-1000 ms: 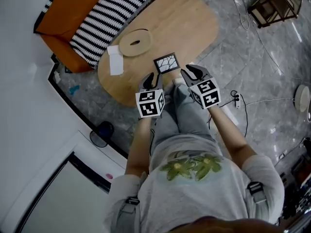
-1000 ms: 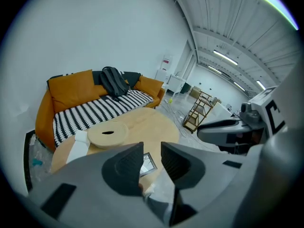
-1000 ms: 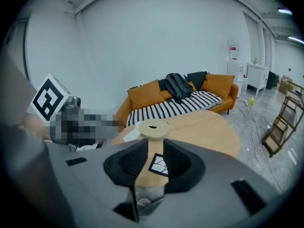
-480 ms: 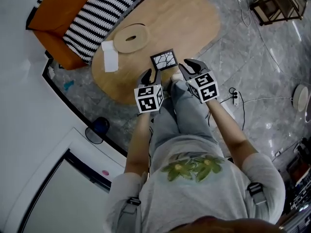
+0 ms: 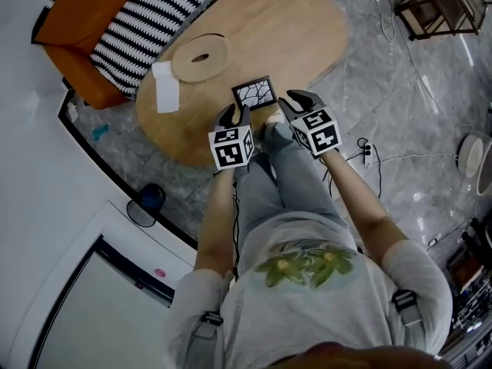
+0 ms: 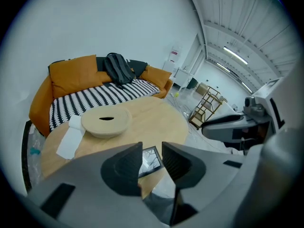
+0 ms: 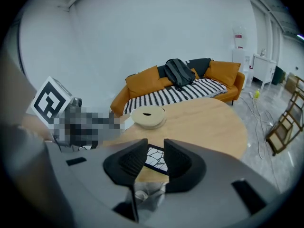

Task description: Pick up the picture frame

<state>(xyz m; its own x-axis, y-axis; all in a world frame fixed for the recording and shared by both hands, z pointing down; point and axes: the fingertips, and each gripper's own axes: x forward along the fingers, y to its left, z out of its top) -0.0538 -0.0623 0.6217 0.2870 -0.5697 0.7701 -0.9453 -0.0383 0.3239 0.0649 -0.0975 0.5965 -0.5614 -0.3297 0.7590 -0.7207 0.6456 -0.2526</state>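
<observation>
The picture frame (image 5: 254, 93), black-edged with a cracked-line print, lies flat near the front edge of the oval wooden table (image 5: 292, 29). My left gripper (image 5: 231, 117) hovers just short of the frame's near left corner, jaws apart and empty. My right gripper (image 5: 297, 103) sits beside the frame's right edge. Its jaws are opening, with nothing between them. The left gripper view shows the frame (image 6: 150, 158) through the gap of the left gripper (image 6: 152, 148). In the right gripper view, the frame (image 7: 156, 158) lies beyond the right gripper (image 7: 156, 144).
A round woven tray (image 5: 200, 58) and a folded white cloth (image 5: 165, 94) lie on the table left of the frame. Behind stands an orange sofa (image 5: 77, 21) with a striped cover. My knees are under both grippers. A power strip (image 5: 367, 154) and a wooden rack (image 5: 438, 6) are on the floor to the right.
Both grippers have sunk towards the table and closed in on the frame, one at each side. The frame has not moved.
</observation>
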